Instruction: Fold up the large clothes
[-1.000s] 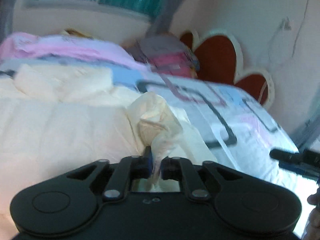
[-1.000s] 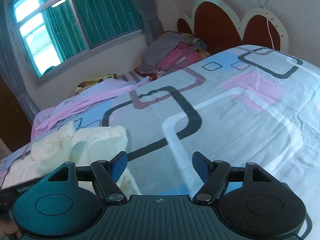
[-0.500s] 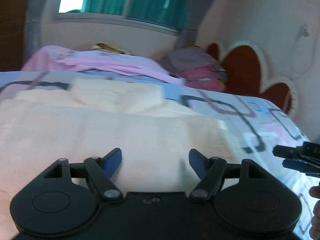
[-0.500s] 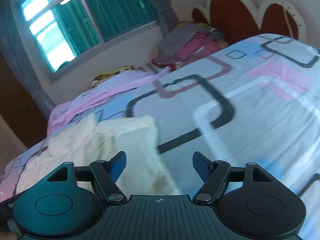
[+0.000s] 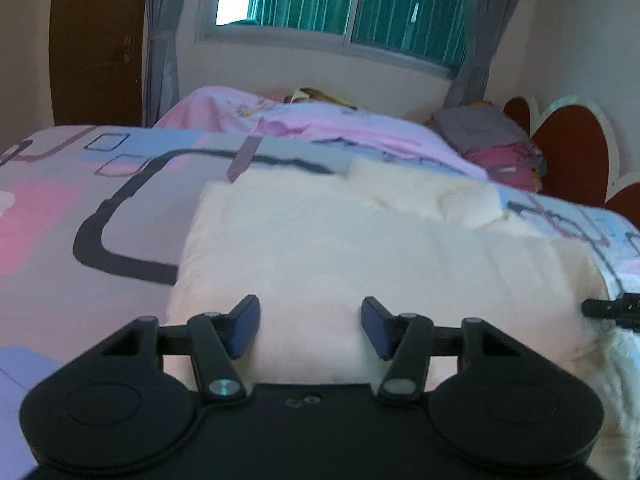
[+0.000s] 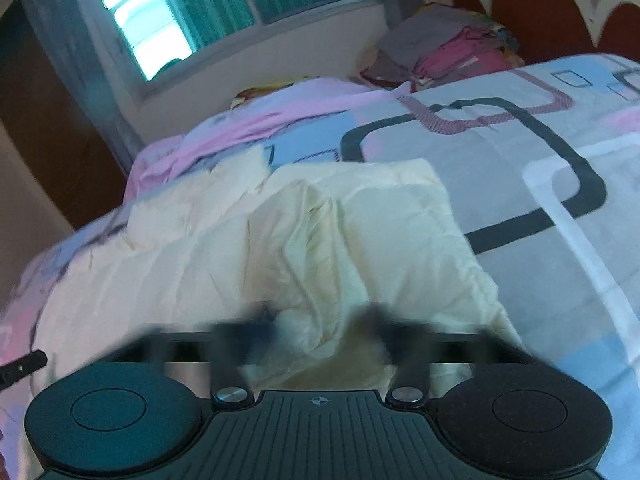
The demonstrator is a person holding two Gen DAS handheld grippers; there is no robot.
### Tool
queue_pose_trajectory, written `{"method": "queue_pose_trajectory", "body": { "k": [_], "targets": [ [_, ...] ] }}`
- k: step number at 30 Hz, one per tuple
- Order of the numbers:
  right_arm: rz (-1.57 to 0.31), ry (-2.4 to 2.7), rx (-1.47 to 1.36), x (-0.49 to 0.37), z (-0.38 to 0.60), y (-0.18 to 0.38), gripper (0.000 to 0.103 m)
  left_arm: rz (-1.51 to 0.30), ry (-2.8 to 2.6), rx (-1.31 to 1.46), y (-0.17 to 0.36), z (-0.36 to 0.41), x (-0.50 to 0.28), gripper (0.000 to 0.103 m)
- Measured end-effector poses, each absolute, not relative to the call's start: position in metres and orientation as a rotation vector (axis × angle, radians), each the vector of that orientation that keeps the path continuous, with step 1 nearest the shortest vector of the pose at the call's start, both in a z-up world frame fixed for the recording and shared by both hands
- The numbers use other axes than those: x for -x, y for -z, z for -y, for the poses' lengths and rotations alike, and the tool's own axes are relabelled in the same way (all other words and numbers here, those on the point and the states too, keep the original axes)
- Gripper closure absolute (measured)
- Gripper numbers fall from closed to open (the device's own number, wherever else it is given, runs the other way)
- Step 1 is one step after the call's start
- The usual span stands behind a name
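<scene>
The left gripper has let go and stands wide open, empty. The right gripper is blurry, maybe closing on the cream cloth; I cannot tell. A weak pinch could undo the fold.

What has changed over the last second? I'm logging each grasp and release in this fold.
The left gripper let go of the cream garment, which now lies flat beneath its open jaws. The right gripper moved from bare bedspread onto the garment's bunched edge; blur hides whether it has closed. The clothes pile stayed put.
</scene>
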State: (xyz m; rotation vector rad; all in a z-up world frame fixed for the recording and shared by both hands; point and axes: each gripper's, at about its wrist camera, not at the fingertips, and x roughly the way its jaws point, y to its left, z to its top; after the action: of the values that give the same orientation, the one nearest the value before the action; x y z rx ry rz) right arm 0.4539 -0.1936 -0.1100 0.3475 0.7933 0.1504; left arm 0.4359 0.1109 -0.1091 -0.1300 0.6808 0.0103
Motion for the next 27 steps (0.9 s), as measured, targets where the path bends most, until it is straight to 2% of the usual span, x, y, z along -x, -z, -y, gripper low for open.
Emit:
{"method": "queue_pose_trajectory", "body": {
  "k": [1,6,12,16,19,24,27],
  "targets": [
    [-0.777,-0.151,-0.339,-0.452,0.194,0.107,0.092,-0.685,-0.012,0.129,0.112,-0.113,-0.437,0.049],
    [-0.731,-0.104,-0.261,-0.443,0.201,0.095,0.092,-0.689,0.017,0.147,0.121,-0.115,-0.446,0.049],
    [-0.802,-0.093,-0.188,-0.458,0.192,0.117,0.092,-0.724,0.028,0.132,0.138,-0.117,-0.455,0.046],
    [-0.762,-0.072,-0.175,-0.446,0.194,0.107,0.092,-0.671,0.054,0.112,0.127,-0.123,-0.438,0.048],
    [-0.779,-0.087,-0.177,-0.447,0.196,0.111,0.092,-0.698,0.046,0.05,0.133,-0.124,-0.429,0.048],
    [-0.74,-0.115,-0.196,-0.445,0.189,0.094,0.092,-0.657,0.013,0.111,0.131,-0.137,-0.424,0.048],
    [-0.786,-0.135,-0.152,-0.451,0.176,0.099,0.092,-0.704,-0.024,0.108,0.136,-0.144,-0.436,0.047]
  ]
}}
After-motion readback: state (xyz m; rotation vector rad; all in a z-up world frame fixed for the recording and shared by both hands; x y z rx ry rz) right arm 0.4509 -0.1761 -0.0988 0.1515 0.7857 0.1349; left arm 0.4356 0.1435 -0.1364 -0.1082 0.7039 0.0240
